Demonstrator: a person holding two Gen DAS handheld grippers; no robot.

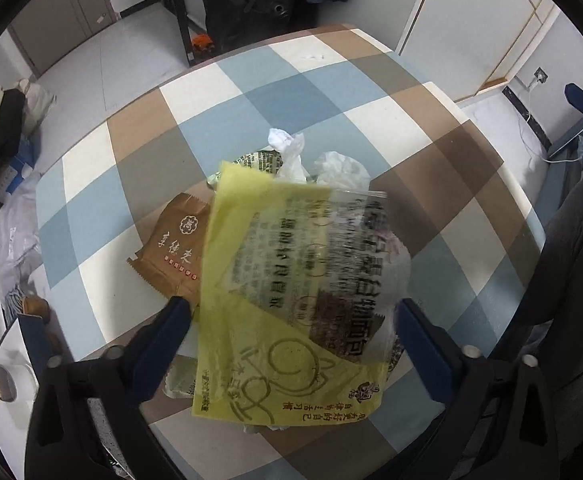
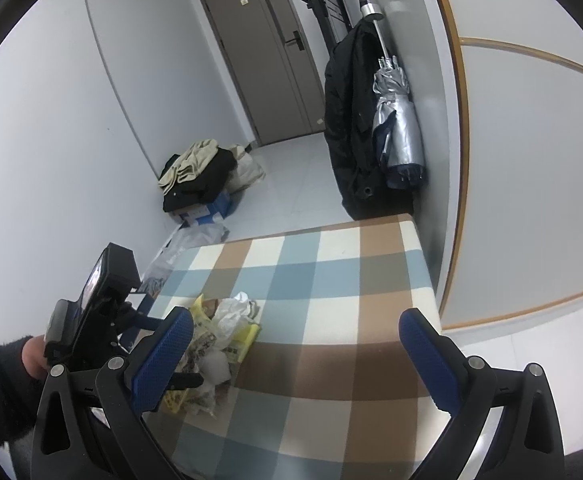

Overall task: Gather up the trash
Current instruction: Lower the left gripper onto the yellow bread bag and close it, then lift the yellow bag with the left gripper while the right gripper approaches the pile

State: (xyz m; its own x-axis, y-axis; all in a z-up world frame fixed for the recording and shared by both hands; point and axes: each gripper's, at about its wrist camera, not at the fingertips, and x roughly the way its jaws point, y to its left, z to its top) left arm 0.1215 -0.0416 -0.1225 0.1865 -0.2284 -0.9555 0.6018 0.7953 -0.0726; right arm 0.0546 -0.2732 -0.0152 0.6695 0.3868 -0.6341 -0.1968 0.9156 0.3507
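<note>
The trash is a heap of wrappers lying together on the checked surface (image 1: 139,168), and the yellow wrapper (image 1: 291,304) on top of it sits right under the left gripper (image 1: 293,320). That gripper points steeply down with its jaws wide apart, one blue pad on each side of the wrapper; I cannot see either pad pressing on it, and the printed film looks smeared, so whether it rests on the heap or hangs loose above it I cannot tell. Just beside it, partly tucked under its edge, lies a brown packet (image 1: 171,252), and beyond that some crumpled white tissue (image 1: 291,152).

The right gripper (image 2: 295,356) hangs over bare cloth to the side of the heap, jaws apart and holding nothing. Further off stand a pile of clothes (image 2: 195,172) on the floor and a dark coat (image 2: 351,120) by the wall.

The risk, as I judge it, is the thin film: if the jaws close on the flat middle it may buckle and slip out, or drag the brown packet and tissue along and scatter them toward the edge of the surface.
</note>
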